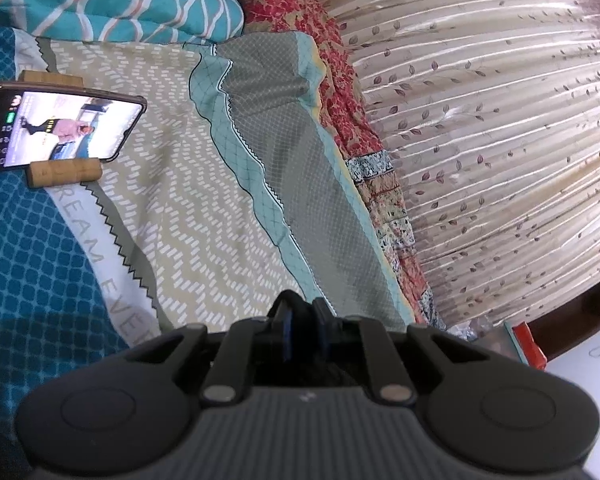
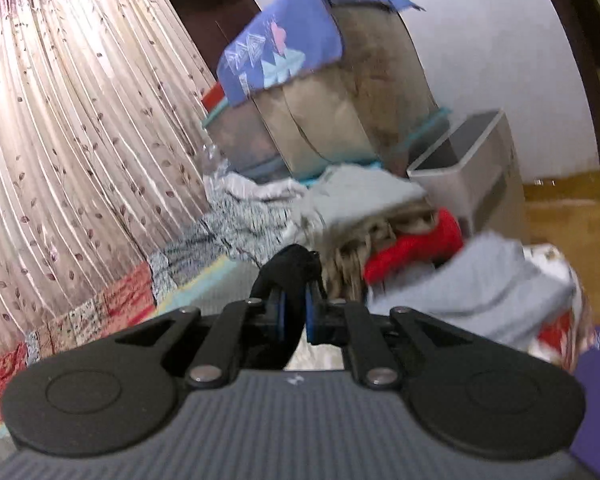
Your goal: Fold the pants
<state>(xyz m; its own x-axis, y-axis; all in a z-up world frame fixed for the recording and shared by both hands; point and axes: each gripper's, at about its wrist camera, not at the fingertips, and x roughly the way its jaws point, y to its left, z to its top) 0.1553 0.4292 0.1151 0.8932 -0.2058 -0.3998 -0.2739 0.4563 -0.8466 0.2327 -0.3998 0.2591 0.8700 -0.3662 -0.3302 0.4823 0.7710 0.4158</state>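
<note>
My left gripper (image 1: pixel 303 320) is held above the patterned bedsheet (image 1: pixel 188 184), its fingers close together with dark cloth bunched low between them, likely the pants (image 1: pixel 332 376). My right gripper (image 2: pixel 294 304) is shut on a fold of black cloth, the pants (image 2: pixel 288 268), which loops up over the fingertips. It is raised near the bed's edge, facing a heap of clothes. The rest of the pants is hidden below both grippers.
A phone (image 1: pixel 56 128) on a wooden stand lies on the bed at left. A beige leaf-print curtain (image 1: pixel 492 140) runs along the bed. A clothes heap (image 2: pixel 380 232), covered storage boxes (image 2: pixel 320 92) and a white bin (image 2: pixel 472 168) stand beyond the bed.
</note>
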